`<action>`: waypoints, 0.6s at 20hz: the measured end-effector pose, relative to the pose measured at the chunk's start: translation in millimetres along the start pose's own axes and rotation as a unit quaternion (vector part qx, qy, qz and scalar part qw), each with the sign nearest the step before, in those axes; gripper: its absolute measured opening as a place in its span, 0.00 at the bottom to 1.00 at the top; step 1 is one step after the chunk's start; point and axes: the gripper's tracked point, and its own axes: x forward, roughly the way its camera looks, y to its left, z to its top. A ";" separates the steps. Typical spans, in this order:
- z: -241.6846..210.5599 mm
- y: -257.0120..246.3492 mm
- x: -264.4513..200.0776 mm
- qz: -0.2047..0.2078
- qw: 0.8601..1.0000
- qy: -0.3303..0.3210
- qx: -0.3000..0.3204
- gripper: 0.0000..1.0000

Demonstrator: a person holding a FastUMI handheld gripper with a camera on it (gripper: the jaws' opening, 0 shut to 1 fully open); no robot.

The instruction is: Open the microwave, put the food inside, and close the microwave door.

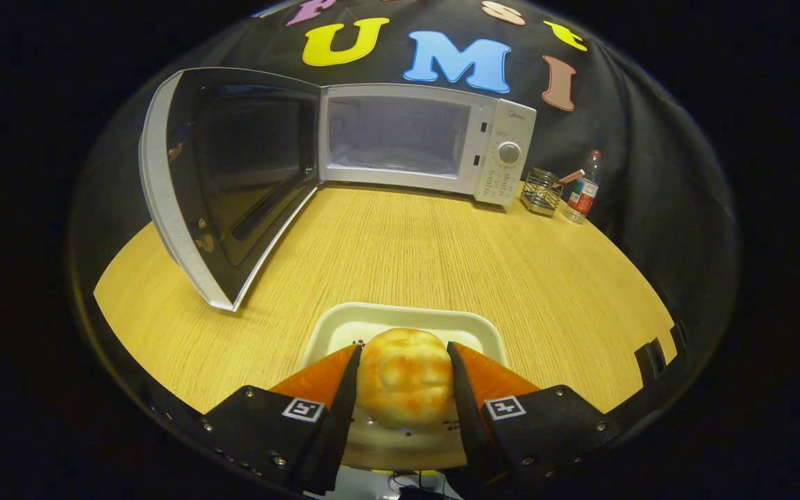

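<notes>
A round golden bread bun (405,375) sits between my two fingers, and my gripper (403,357) is shut on it, both fingers pressing its sides. The bun is over a cream tray (372,321) on the wooden table; whether it still rests on the tray I cannot tell. Beyond the fingers stands the white microwave (504,149) at the back of the table. Its door (223,180) is swung wide to the left, and the cavity (393,135) looks bare inside.
A wire holder (541,191) and a plastic bottle (584,187) stand right of the microwave. The open door's lower corner (223,304) reaches far forward over the wooden table (442,250), just left of the tray.
</notes>
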 end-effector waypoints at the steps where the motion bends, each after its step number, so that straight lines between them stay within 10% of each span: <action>1: 0.0 -0.2 -1.1 -0.003 1.000 0.000 -0.001 0.69; 12: 92.7 -9.0 -8.6 0.007 0.991 -0.087 0.104 0.69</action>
